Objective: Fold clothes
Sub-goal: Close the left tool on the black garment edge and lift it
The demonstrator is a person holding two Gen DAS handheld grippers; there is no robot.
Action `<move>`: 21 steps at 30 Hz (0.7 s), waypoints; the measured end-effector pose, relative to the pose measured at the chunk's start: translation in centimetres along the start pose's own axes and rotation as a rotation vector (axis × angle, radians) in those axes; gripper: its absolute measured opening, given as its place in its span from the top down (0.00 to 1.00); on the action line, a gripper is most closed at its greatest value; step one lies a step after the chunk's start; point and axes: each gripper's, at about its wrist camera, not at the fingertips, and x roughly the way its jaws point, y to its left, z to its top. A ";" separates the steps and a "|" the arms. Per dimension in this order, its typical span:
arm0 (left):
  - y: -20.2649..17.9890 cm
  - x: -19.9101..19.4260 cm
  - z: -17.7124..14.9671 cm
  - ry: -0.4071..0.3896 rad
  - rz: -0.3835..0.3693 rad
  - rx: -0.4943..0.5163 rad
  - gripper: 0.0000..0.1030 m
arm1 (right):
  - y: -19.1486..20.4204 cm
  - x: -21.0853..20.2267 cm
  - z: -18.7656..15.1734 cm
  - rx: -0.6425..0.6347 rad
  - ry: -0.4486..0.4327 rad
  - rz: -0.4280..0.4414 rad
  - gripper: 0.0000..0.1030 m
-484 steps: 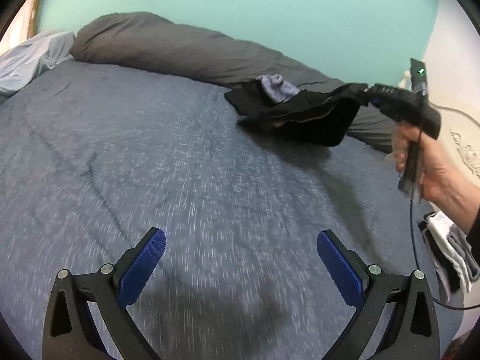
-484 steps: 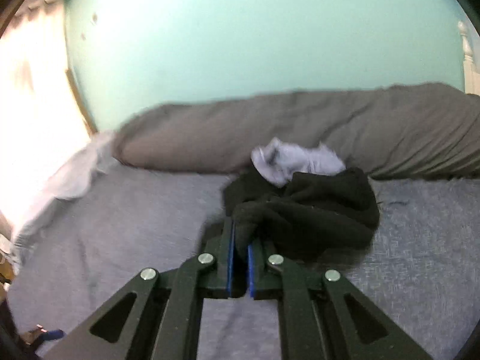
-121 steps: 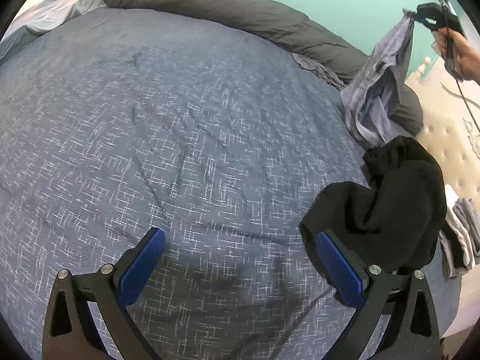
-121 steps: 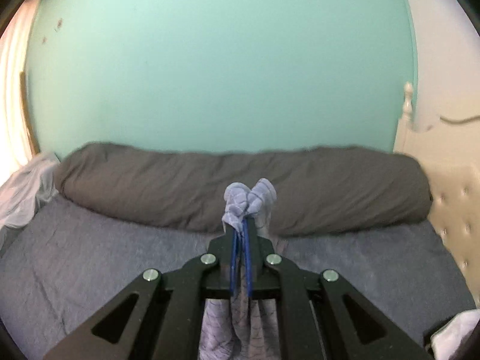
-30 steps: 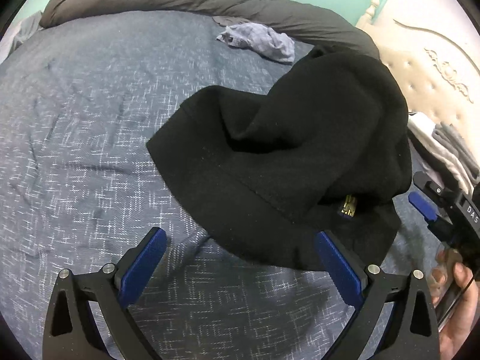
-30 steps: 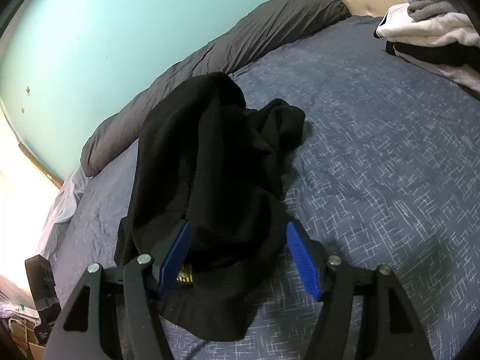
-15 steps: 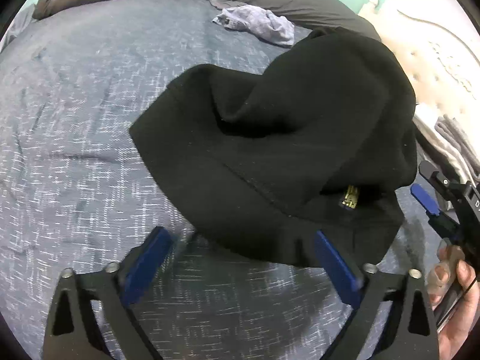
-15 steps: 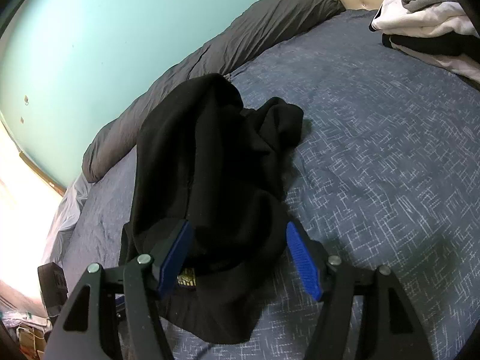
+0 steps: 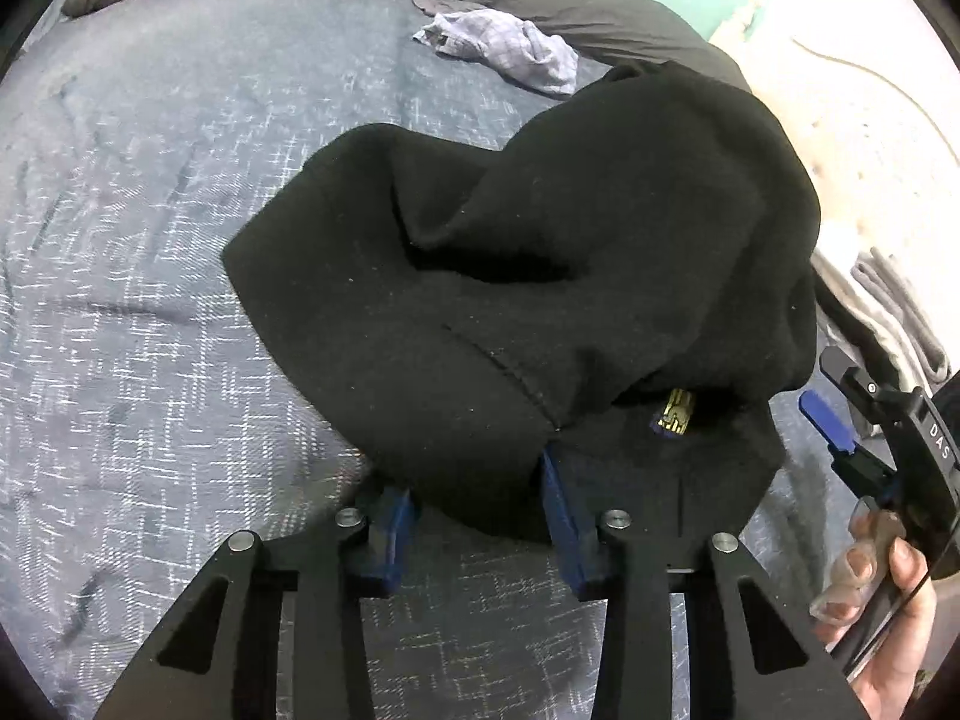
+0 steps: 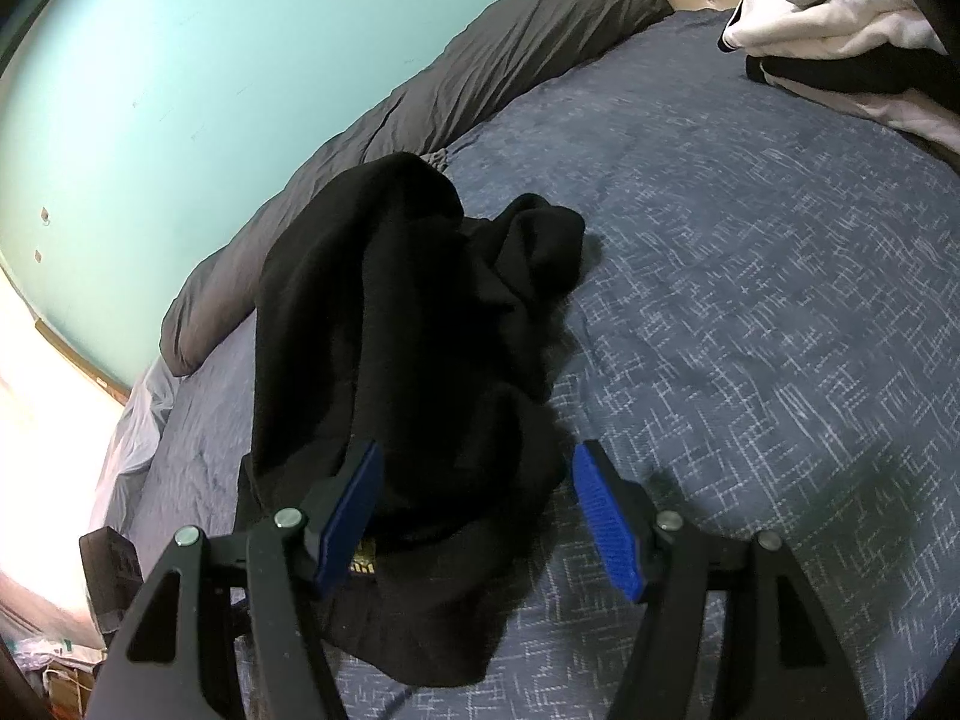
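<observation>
A black garment (image 9: pixel 540 252) lies heaped on the blue bed (image 9: pixel 150 240). The left hand-held gripper (image 9: pixel 474 510) has just been closing, its jaws now narrow around the garment's near hem. The right hand-held gripper (image 10: pixel 480 516) stands half open over the same edge, gripping nothing.

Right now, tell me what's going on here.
A person is folding clothes on a bed with a hand-held gripper in each hand. The left gripper has just been closing its jaws around the near edge of a crumpled black garment. The right gripper hangs open over the same garment. A bluish checked garment lies crumpled farther back, and folded clothes sit stacked aside.
</observation>
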 end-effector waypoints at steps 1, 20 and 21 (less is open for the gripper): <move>0.0 0.1 0.1 0.002 -0.007 -0.004 0.66 | 0.0 0.0 0.0 0.000 0.001 0.000 0.35; -0.1 2.1 0.0 0.054 -0.085 -0.023 0.74 | -0.5 0.1 0.1 0.026 0.000 0.002 0.35; -0.2 2.2 0.0 0.056 -0.084 -0.020 0.74 | -0.5 0.1 0.1 0.028 0.000 0.002 0.35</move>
